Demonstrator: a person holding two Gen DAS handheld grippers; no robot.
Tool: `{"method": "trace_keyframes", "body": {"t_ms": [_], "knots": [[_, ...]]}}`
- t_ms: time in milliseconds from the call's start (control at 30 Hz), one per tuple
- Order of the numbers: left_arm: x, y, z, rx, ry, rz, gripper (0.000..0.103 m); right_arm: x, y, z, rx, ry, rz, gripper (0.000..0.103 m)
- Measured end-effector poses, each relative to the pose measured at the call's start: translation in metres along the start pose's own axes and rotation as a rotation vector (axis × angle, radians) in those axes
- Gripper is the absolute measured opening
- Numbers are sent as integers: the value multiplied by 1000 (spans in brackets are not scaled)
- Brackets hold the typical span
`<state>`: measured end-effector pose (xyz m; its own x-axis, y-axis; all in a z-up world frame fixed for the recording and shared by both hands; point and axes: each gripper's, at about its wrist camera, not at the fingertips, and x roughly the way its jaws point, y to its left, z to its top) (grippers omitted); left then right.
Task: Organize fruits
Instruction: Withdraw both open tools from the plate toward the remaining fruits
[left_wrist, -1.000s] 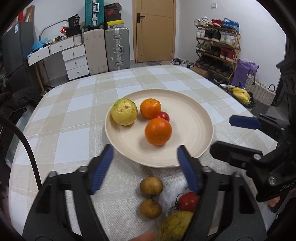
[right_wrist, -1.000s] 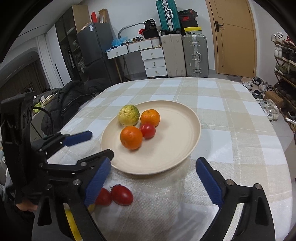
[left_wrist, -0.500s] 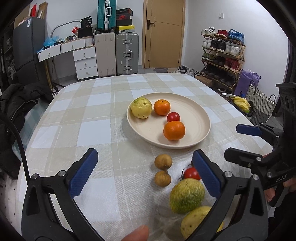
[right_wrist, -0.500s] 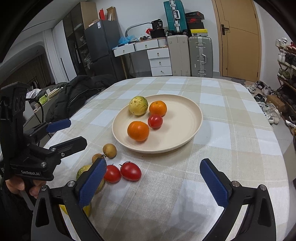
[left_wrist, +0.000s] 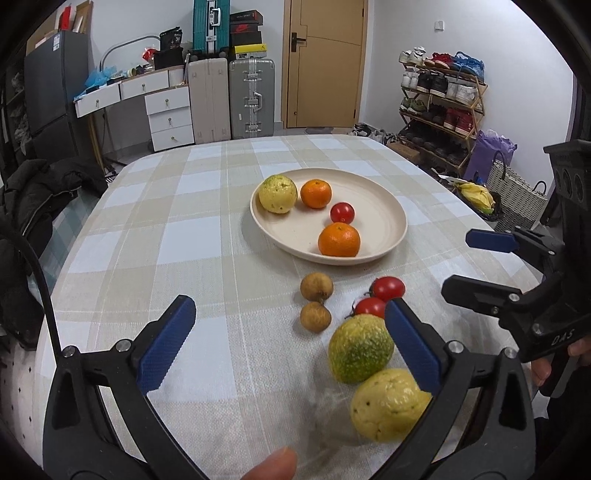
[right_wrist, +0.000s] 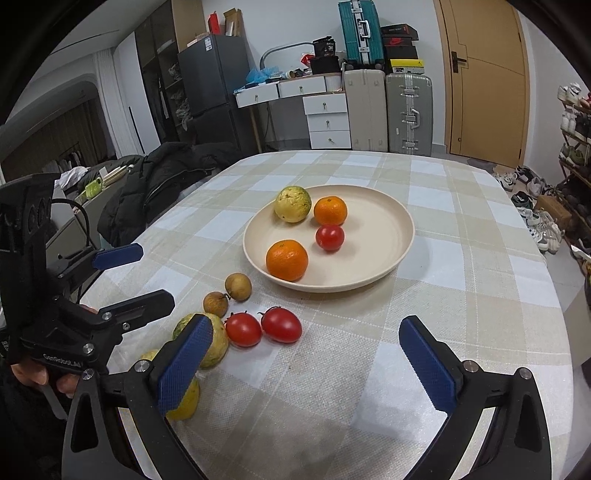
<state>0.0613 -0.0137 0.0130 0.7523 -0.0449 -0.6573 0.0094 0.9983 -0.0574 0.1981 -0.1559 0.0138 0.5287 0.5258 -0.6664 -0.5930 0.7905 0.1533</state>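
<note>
A cream plate (left_wrist: 391, 206) (right_wrist: 388, 221) holds a yellow-green guava (left_wrist: 277, 194), two oranges (left_wrist: 339, 239) (left_wrist: 316, 193) and a tomato (left_wrist: 342, 212). On the cloth in front of it lie two brown longans (left_wrist: 316, 286) (left_wrist: 315, 316), two tomatoes (left_wrist: 387, 288) (right_wrist: 243, 329), a green guava (left_wrist: 360, 353) and a yellow guava (left_wrist: 388, 404). My left gripper (left_wrist: 290, 345) is open and empty, above the cloth just left of the loose fruit. My right gripper (right_wrist: 304, 363) is open and empty, near the front edge, right of the tomatoes.
The checked tablecloth (left_wrist: 166, 240) covers a round-cornered table. A dark coat (right_wrist: 166, 177) lies on a seat at the left. Suitcases (left_wrist: 251, 99), drawers and a shoe rack (left_wrist: 439, 107) stand far behind.
Both grippers have pulled back and up from the plate. The plate now looks smaller and farther, and all the loose fruit in front of it has come into view.
</note>
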Motion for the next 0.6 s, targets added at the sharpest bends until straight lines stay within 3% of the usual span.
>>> {"method": "trace_keyframes", "body": {"t_ms": [333, 600], "knots": [[-21, -11, -15, 11, 9, -20, 102, -2, 11, -9, -63, 55, 11, 103], [-25, -16, -29, 24, 74, -40, 102, 0, 12, -14, -89, 91, 18, 103]]}}
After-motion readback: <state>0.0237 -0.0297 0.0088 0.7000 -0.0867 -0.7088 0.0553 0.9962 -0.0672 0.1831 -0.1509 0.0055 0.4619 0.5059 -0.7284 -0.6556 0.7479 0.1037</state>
